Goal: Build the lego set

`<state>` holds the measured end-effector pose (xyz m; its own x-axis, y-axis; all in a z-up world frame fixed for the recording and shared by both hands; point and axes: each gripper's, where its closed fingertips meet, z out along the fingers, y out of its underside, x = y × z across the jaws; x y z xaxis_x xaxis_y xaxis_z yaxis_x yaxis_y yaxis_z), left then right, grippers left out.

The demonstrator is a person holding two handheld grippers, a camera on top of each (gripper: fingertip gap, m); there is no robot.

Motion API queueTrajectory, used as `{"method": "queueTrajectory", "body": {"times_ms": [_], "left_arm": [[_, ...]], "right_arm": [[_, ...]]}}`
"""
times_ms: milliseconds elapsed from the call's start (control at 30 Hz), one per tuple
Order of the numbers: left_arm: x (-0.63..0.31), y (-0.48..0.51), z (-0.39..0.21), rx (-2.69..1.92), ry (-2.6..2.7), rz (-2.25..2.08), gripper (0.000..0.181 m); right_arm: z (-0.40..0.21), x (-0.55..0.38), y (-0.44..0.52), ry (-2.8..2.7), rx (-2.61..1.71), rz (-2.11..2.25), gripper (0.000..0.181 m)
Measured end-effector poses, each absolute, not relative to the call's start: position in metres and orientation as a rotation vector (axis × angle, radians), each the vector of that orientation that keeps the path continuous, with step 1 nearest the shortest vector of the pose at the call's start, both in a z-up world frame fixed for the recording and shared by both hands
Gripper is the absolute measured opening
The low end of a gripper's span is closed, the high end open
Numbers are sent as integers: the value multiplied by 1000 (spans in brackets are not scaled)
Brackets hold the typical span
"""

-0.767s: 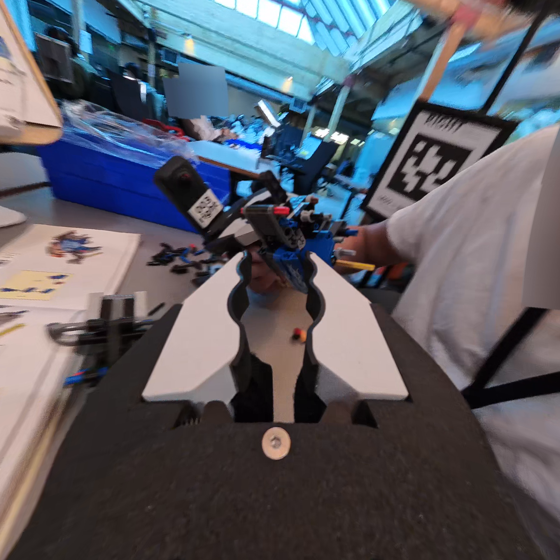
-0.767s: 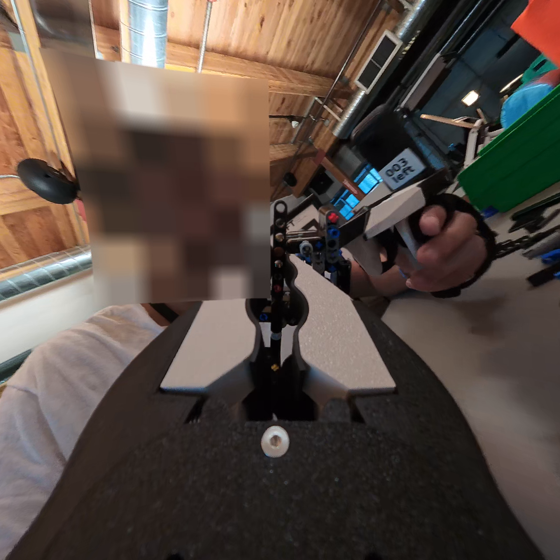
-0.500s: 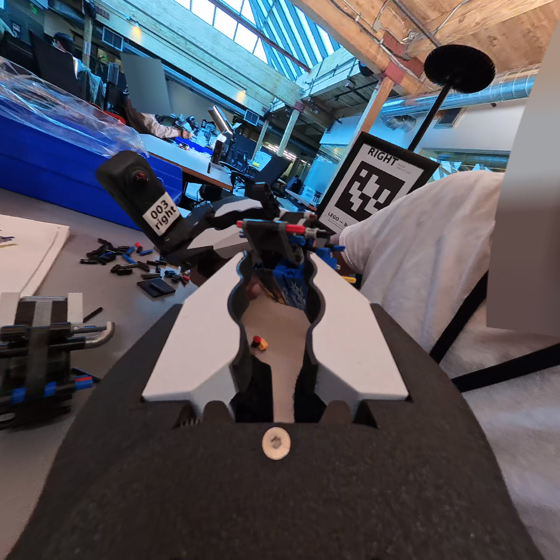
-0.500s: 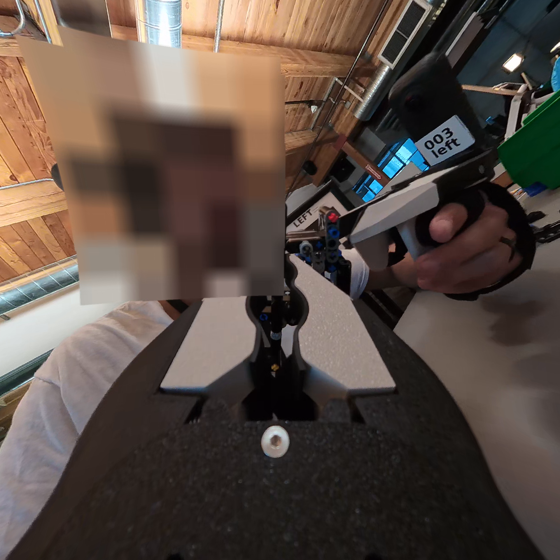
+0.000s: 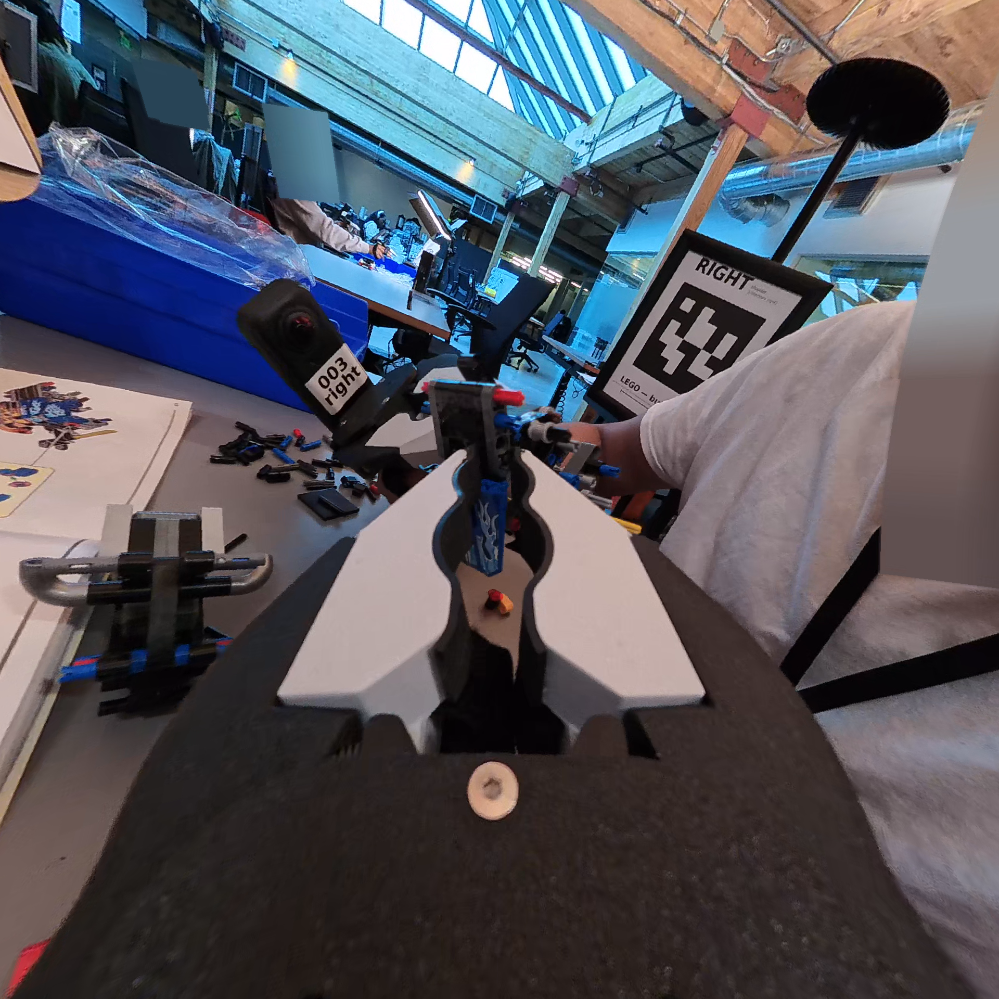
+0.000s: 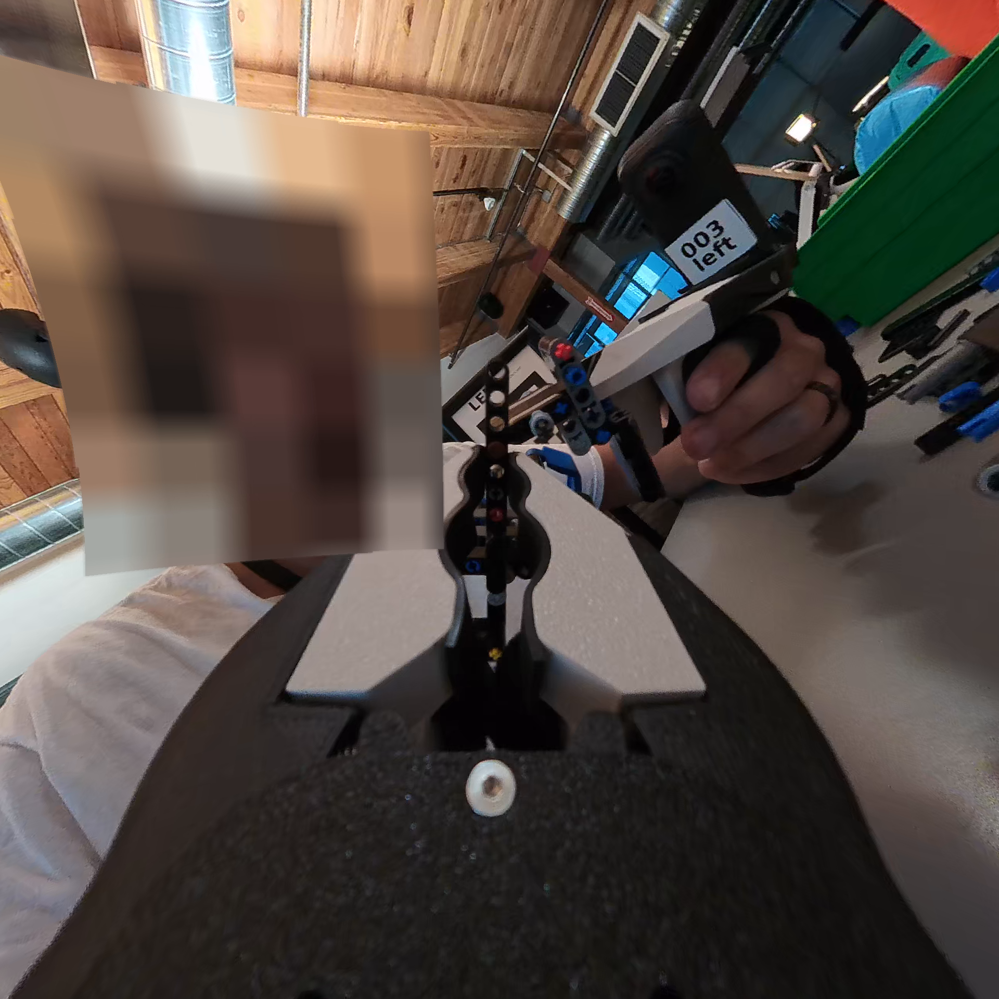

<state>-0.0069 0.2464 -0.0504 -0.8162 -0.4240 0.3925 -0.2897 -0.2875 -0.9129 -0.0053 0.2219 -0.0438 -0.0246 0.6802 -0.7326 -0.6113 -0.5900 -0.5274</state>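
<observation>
Now tilting upright above the table, lego assembly being clamped mid-air between left gripper fingers and right gripper fingers, both closed on its beams; seeming light, stiff yet joint-fragile, best gripping solid beams.

Blue bin under clear plastic wrap, framed marker sign, green crate

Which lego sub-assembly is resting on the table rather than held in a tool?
The black one with grey curved bars, standing beside the instruction sheet; the blue-panelled assembly is held aloft.
</observation>
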Motion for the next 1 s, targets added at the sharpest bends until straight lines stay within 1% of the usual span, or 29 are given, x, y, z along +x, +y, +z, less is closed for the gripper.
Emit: {"method": "queueTrajectory", "body": {"times_ms": [500,767,867,1000], "left_arm": [[-12,237,-58,-958,1878,-2403,8],[-10,242,-53,-929,1849,-2336,8],[-10,242,-52,-924,1845,-2324,7],[-9,246,-52,-914,1852,-2278,8]], "right_arm": [[-42,-7,220,-162,-1350,1590,6],[-45,-7,218,-93,-1334,1787,6],[-46,-9,219,-109,-1349,1763,8],[-48,-8,221,-114,-1379,1726,18]]}}
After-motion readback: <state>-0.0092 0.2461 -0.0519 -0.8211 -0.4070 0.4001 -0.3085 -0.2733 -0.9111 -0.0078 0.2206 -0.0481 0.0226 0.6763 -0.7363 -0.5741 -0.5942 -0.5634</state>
